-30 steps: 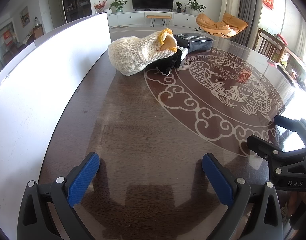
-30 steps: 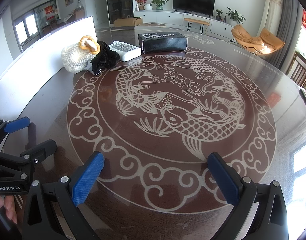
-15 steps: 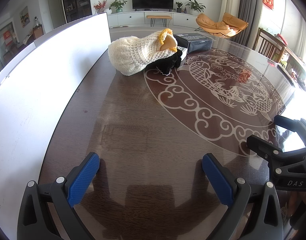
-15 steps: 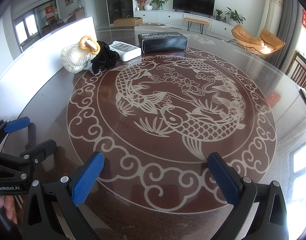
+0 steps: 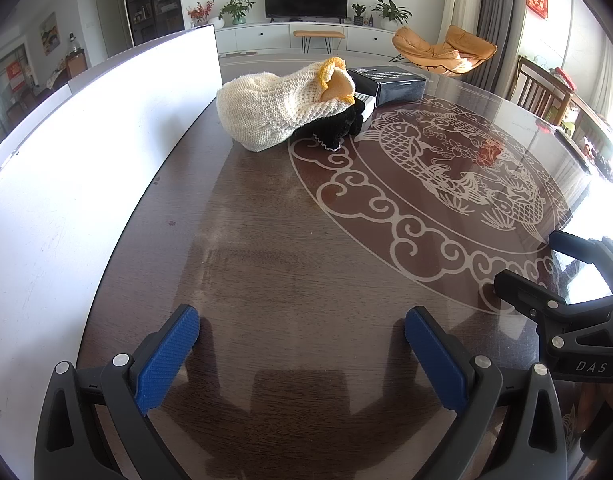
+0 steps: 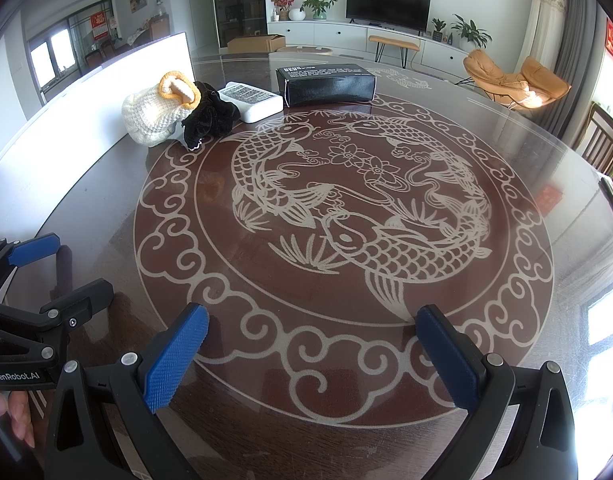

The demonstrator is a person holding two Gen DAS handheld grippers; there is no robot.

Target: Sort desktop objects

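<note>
Both claws stay as before, spread wide and empty: the left claw (image 5: 302, 332) and the right claw (image 6: 312, 330) hover low over the dark round glass-topped worktop (image 6: 346, 208). Nothing has shifted. Four things cluster at the far edge: one cream knitted pouch (image 6: 152, 114), one black velvet scrunchie (image 6: 210, 118), one white flat box (image 6: 252, 100), one black rectangular box (image 6: 328, 84). A white board (image 5: 66, 152) flanks them.

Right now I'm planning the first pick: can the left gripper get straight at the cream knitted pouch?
Probably yes: the open left gripper faces the cream knitted pouch across bare table.
</note>
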